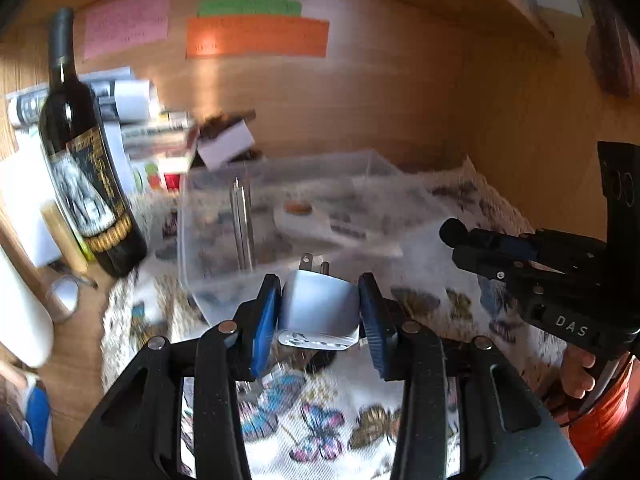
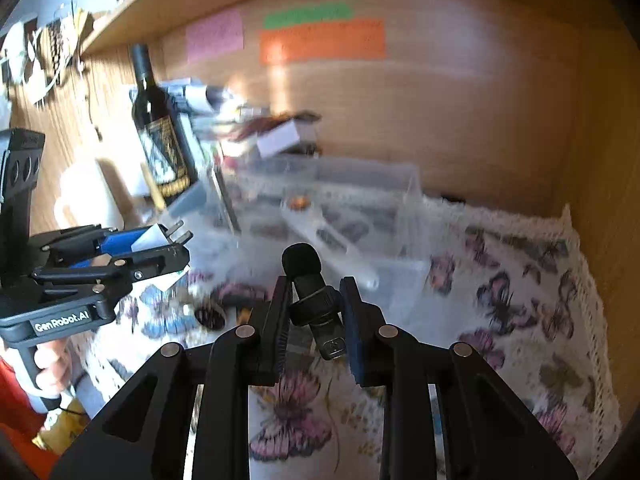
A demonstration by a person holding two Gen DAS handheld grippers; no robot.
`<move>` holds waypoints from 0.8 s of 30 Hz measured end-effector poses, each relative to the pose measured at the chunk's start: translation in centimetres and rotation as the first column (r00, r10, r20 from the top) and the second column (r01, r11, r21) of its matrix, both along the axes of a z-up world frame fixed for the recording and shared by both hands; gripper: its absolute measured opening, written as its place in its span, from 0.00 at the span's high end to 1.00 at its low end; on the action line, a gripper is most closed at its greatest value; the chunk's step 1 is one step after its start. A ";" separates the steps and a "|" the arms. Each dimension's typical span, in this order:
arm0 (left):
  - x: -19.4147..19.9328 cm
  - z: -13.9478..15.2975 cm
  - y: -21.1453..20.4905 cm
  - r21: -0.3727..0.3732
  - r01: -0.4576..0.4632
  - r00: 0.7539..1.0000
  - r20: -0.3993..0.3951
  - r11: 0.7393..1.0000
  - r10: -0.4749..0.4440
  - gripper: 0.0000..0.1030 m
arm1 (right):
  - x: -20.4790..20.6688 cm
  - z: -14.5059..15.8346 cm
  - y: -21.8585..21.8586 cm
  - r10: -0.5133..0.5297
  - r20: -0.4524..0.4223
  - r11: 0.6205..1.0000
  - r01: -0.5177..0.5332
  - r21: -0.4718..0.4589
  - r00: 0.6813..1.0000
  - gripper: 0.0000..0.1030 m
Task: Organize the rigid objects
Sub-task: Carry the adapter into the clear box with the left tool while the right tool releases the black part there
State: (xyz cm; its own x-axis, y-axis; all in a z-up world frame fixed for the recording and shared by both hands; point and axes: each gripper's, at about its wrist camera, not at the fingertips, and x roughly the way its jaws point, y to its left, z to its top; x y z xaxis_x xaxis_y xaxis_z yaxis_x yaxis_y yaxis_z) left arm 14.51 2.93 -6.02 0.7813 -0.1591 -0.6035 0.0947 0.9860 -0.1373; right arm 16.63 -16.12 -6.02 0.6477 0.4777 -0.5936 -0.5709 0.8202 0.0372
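Dark glass wine bottle stands at far left. Your left tongs clamp a white plug adapter, prongs forward, before the clear plastic bin. Your right tongs are closed on a small black microphone above the butterfly cloth.

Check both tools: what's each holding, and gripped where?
Left tool: white plug adapter, pinched across its body sides, prongs forward. Right tool: small black microphone, clamped mid-body.

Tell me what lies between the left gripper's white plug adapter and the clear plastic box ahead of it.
Nothing. In the left wrist view the white plug adapter in the left gripper points its prongs at the clear plastic box; only butterfly-print cloth shows below.
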 end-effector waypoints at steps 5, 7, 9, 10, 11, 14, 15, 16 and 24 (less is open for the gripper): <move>1.6 2.4 0.4 0.009 -0.019 0.998 0.059 1.000 0.018 0.61 | 1.1 2.1 0.2 -0.022 0.063 0.999 0.020 0.029 0.998 0.78; 2.1 3.1 0.7 0.012 -0.028 0.997 0.073 1.000 0.027 0.61 | 1.8 2.8 0.3 -0.030 0.087 0.999 0.027 0.038 0.996 0.78; 2.9 3.7 0.7 0.021 -0.034 0.996 0.085 0.999 0.033 0.61 | 2.5 3.3 0.4 -0.037 0.098 0.998 0.033 0.045 0.994 0.78; 3.3 3.8 0.7 0.027 -0.038 0.996 0.088 0.999 0.036 0.61 | 3.0 3.4 0.5 -0.042 0.100 0.998 0.038 0.048 0.994 0.78; 3.7 3.8 0.6 0.034 -0.041 0.995 0.088 0.999 0.037 0.61 | 3.3 3.5 0.5 -0.046 0.100 0.998 0.041 0.049 0.994 0.78; 5.4 3.5 0.1 0.051 -0.044 0.997 0.073 0.998 0.040 0.61 | 5.0 3.2 0.8 -0.057 0.084 0.997 0.053 0.051 0.995 0.78; 6.0 3.2 0.0 0.049 -0.040 0.997 0.060 0.998 0.037 0.61 | 5.5 2.9 0.9 -0.062 0.076 0.997 0.058 0.049 0.995 0.78; 6.6 2.9 0.0 0.044 -0.037 0.998 0.045 0.998 0.035 0.61 | 6.0 2.7 1.0 -0.067 0.068 0.997 0.064 0.047 0.995 0.78; 10.2 -0.3 -0.2 0.049 -0.029 0.998 -0.054 0.998 0.031 0.61 | 10.0 -1.0 1.7 -0.089 -0.054 0.996 0.090 0.012 0.995 0.78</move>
State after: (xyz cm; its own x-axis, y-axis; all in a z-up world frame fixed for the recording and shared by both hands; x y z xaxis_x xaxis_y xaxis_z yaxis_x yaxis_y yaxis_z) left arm 24.66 2.69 -6.27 0.7507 -0.1056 -0.6522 0.0586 0.9939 -0.0935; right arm 26.65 -14.39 -7.06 0.6559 0.4278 -0.6219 -0.4919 0.8672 0.0778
